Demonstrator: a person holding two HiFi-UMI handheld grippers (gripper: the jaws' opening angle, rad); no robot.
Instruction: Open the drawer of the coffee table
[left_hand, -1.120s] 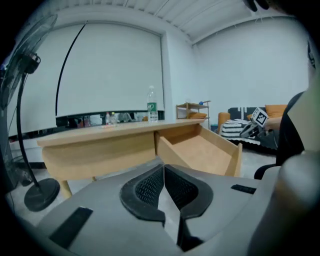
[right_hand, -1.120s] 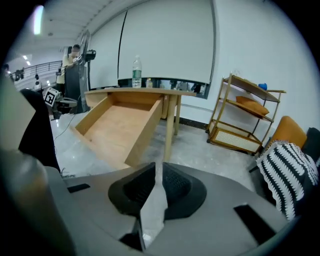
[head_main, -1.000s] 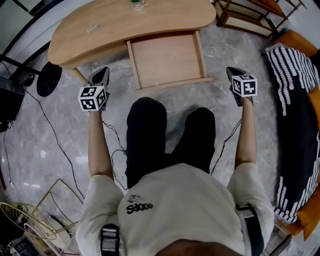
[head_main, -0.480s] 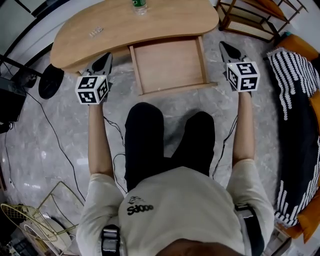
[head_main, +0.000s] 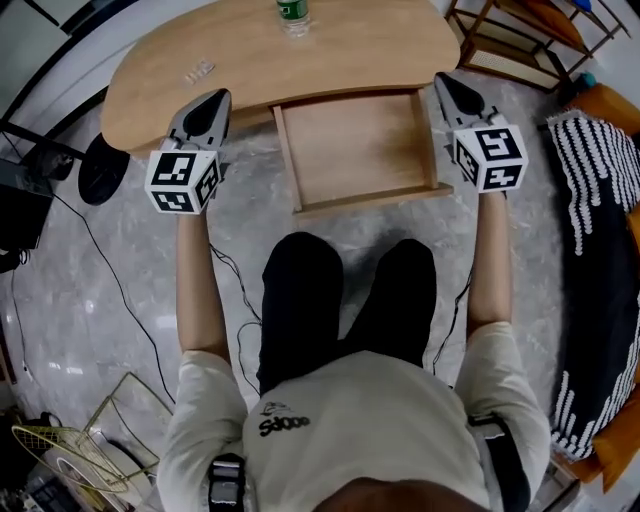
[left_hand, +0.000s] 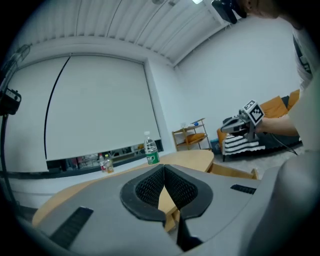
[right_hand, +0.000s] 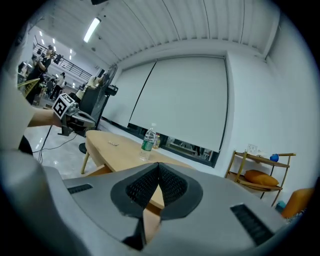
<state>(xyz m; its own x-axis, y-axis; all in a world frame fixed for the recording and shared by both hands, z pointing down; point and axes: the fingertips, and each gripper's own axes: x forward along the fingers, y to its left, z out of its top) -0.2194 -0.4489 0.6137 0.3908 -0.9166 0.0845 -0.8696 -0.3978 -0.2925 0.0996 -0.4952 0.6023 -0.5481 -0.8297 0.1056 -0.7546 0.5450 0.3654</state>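
Observation:
The wooden coffee table (head_main: 330, 45) lies ahead with its drawer (head_main: 360, 145) pulled out toward me, empty inside. My left gripper (head_main: 210, 105) hangs in the air to the left of the drawer, over the table's front edge, shut on nothing. To the right of the drawer, my right gripper (head_main: 448, 92) is raised the same way, shut and empty. In the left gripper view the jaws meet (left_hand: 163, 172) over the tabletop (left_hand: 190, 160). The right gripper view shows closed jaws (right_hand: 158, 170) above the table (right_hand: 115, 150). Neither gripper touches the drawer.
A plastic water bottle (head_main: 292, 15) stands at the table's far edge, and a small object (head_main: 198, 70) lies on its left part. A wooden shelf (head_main: 520, 35) stands at back right, a striped cushion on a sofa (head_main: 600, 200) at right. Cables cross the marble floor (head_main: 90, 300).
Both grippers have risen from beside the drawer's front corners and now sit further up the picture, at the table's edge. The drawer stays pulled out. Both stay shut.

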